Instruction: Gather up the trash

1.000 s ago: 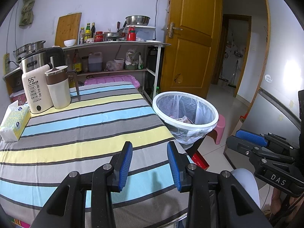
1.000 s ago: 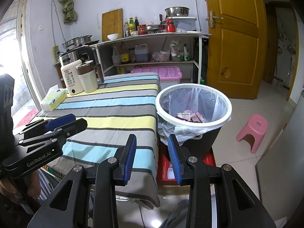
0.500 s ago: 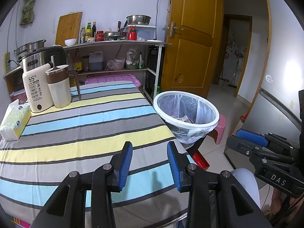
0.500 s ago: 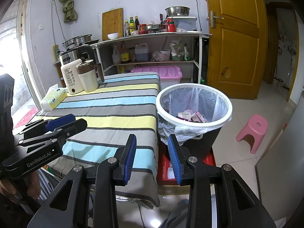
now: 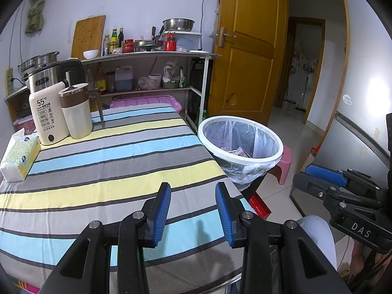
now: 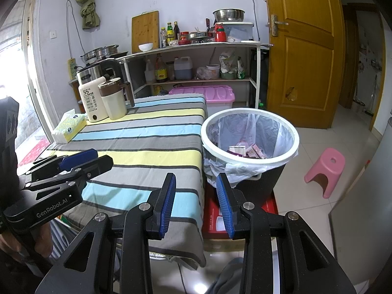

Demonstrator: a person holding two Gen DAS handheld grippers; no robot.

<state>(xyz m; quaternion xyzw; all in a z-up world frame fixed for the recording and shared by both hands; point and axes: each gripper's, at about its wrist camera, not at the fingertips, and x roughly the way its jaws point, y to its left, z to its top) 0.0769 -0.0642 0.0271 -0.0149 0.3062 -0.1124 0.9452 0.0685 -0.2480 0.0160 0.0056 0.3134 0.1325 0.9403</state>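
While the striped counter (image 5: pixel 103 171) lies bare across its near half, both tools hover at its near edge, barely shifted since a second ago. Just beside its right edge stands the trash bin (image 6: pixel 250 147), mouth upward, wrappers (image 6: pixel 245 150) inside. Left tool (image 5: pixel 192 210) and right tool (image 6: pixel 196 204) gape, holding nothing.

Bright daylight probably from the window (image 6: pixel 23 78) at left, soft shadows, sharp focus, fisheye bending, black vignetted corners
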